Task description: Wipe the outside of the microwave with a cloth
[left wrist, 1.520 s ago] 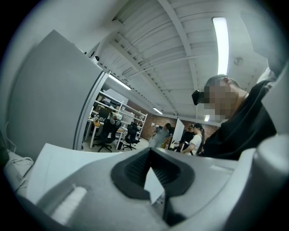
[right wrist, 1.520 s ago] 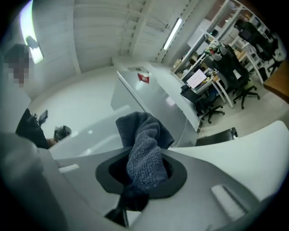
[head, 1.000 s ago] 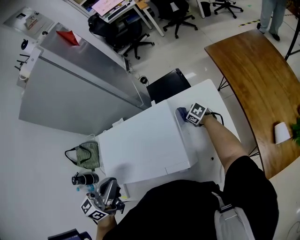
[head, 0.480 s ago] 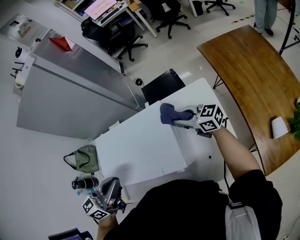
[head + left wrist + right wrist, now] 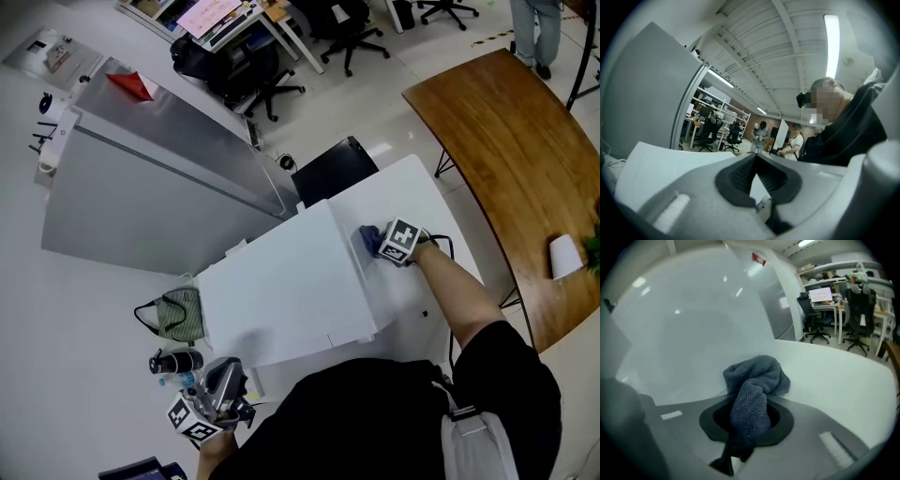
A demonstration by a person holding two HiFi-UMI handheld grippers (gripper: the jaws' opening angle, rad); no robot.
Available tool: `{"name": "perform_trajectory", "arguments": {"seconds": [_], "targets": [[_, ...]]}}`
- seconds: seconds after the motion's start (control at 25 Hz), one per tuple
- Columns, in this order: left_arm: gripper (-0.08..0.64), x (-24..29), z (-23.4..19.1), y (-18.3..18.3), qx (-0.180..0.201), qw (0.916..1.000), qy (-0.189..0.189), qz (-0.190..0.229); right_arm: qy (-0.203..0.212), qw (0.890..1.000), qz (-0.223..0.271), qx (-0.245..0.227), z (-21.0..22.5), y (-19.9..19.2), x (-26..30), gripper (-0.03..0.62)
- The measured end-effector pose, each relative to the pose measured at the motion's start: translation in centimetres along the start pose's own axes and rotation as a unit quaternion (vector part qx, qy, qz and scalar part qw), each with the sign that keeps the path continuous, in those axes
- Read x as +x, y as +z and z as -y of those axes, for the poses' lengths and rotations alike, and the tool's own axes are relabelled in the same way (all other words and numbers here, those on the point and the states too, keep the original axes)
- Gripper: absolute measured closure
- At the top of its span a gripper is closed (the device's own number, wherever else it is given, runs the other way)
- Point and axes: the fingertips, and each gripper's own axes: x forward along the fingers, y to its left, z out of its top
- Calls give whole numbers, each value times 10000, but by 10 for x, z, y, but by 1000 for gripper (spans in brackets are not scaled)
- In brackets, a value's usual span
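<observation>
The white microwave [image 5: 281, 291] stands on a white table [image 5: 412, 202]. My right gripper [image 5: 382, 246] is shut on a bunched blue-grey cloth [image 5: 369, 238] and holds it against the microwave's right side, near the upper back corner. In the right gripper view the cloth [image 5: 754, 385] bulges out between the jaws of the right gripper [image 5: 747, 416], close to the pale microwave wall [image 5: 693, 333]. My left gripper [image 5: 223, 373] hangs low at the front left, apart from the microwave. In its own view the left gripper [image 5: 755, 157] is shut with nothing in it.
A green bag [image 5: 173, 314] and a dark bottle [image 5: 173, 361] lie left of the microwave. A grey cabinet [image 5: 141, 178] stands behind, with a black box [image 5: 333, 169] by it. A wooden table [image 5: 506, 159] with a white cup [image 5: 565, 258] is at right. People stand in the background.
My right gripper swept the cloth up and left over the microwave's top right edge, then came back down to its right side. The left gripper has barely moved.
</observation>
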Motion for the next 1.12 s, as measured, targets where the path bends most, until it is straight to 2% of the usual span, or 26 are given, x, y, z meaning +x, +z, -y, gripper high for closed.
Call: {"name": "perform_trajectory", "arguments": {"seconds": [0.08,0.16,0.2,0.28,0.32,0.4,0.44,0.48,0.52,0.6,0.72,0.8,0.92,1.0,1.12], "targets": [[557,1,3,1,19,10000,-10,0,-80,9990,-386,-196,2,-6,3,532],[557,0,6,1,20,10000,-20,21,-100,9993,-261,-237,0,-1,-12,532],[557,-1,7,1,16,10000,-18,35,-93,9997,37,-212,-6,7,-27,531],[557,-4,5,2,-7,10000,8,61,80,9937,1111,-113,-28,39,-76,531],[557,-5,4,1,-24,10000,21,67,271,9836,1781,-60,-44,59,-106,531],[557,-5,1,-1,-64,10000,26,55,765,9514,2983,-13,-81,97,-162,531],[557,-4,0,-3,-80,10000,18,41,983,9365,3365,-63,-98,110,-180,531],[557,-3,-1,-4,-88,10000,5,27,1141,9277,3550,-162,-113,119,-188,531],[557,-1,-1,-4,-89,10000,-13,16,1229,9256,3569,-273,-123,123,-186,531],[557,1,1,-5,-66,10000,-61,-8,1224,9335,3356,-322,-124,118,-168,531],[557,3,5,-4,-14,9999,-97,-55,953,9605,2614,-108,-100,80,-127,531],[557,0,5,-3,-15,10000,-64,-30,880,9726,2152,92,-84,55,-97,532],[557,-2,3,-2,-24,10000,-39,24,715,9842,1583,339,-59,31,-61,532],[557,-1,5,-2,-7,10000,-61,32,476,9926,1040,415,-43,13,-39,532],[557,4,8,0,23,9999,-133,23,165,9987,251,409,-31,-13,-15,532]]}}
